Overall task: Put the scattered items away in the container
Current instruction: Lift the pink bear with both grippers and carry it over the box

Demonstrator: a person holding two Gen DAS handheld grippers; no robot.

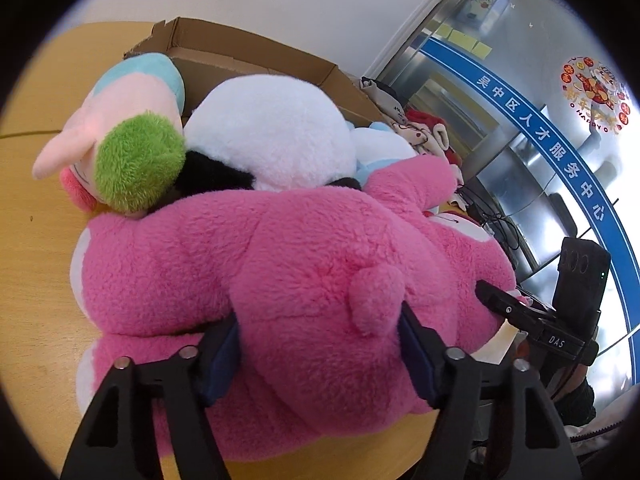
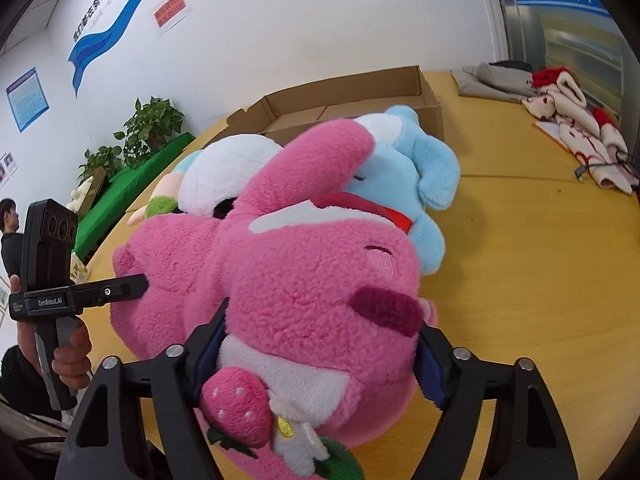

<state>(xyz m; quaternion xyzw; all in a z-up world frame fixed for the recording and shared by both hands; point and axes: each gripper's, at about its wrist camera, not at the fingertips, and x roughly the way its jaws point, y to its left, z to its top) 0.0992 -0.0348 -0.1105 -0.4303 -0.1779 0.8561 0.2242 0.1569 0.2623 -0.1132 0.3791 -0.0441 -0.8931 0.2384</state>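
A big pink plush bear (image 1: 280,260) lies on the yellow table (image 1: 36,240) in front of an open cardboard box (image 1: 248,46). My left gripper (image 1: 320,360) straddles its rear by the small tail, blue pads pressed into the fur on both sides. My right gripper (image 2: 320,360) clamps the bear's head (image 2: 300,272) just above a strawberry decoration (image 2: 236,408). Each gripper's black finger also shows from the side in the other view. Behind the bear lie a white plush (image 1: 272,132), a pastel plush with a green tuft (image 1: 136,152) and a light blue plush (image 2: 424,160), all leaning toward the box (image 2: 360,84).
A pile of red and cream clothes (image 2: 572,120), a grey cloth (image 2: 492,80) and a cable (image 2: 592,168) lie at the table's far right. Bare tabletop (image 2: 520,260) spreads right of the toys. Potted plants (image 2: 152,124) and a person (image 2: 10,232) stand beyond the left edge.
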